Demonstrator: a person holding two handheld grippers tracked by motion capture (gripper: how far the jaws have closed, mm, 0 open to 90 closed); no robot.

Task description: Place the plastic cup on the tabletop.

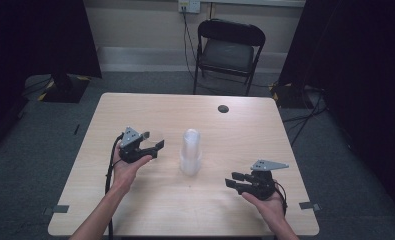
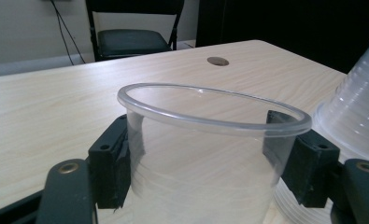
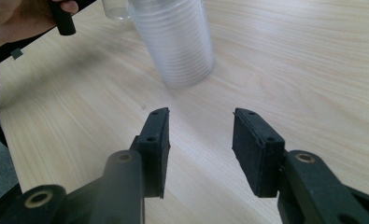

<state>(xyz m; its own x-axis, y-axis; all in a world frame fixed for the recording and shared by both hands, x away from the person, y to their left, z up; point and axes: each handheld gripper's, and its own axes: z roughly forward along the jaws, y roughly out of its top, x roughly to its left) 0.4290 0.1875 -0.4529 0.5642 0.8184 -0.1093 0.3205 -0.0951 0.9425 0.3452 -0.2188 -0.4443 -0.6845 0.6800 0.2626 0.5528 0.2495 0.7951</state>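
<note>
1. A single clear cup is sitting upright between the jaws of the left gripper, its open rim facing up, on the left part of the table.
2. The left gripper's pads are pressing against the cup's walls on both sides, so it is clamping the cup; from above, the cup is showing faintly at the far side of that gripper.
3. A stack of clear cups is standing upside down near the middle of the table, just to the right of the held cup; in the left gripper view its ribbed side is rising at the right edge, close beside the right-hand jaw, though I cannot tell whether the two are touching.
4. The right gripper is hanging over the near right part of the table, well apart from the stack, its jaws pointing left.
5. In the right gripper view its pads are standing apart with only bare tabletop between them; it is gripping nothing, and the stack is lying farther ahead.
6. A small dark round cap is sitting in the tabletop on the far right side.
7. A black folding chair is standing beyond the far edge, with cables running down the wall behind it.
</note>
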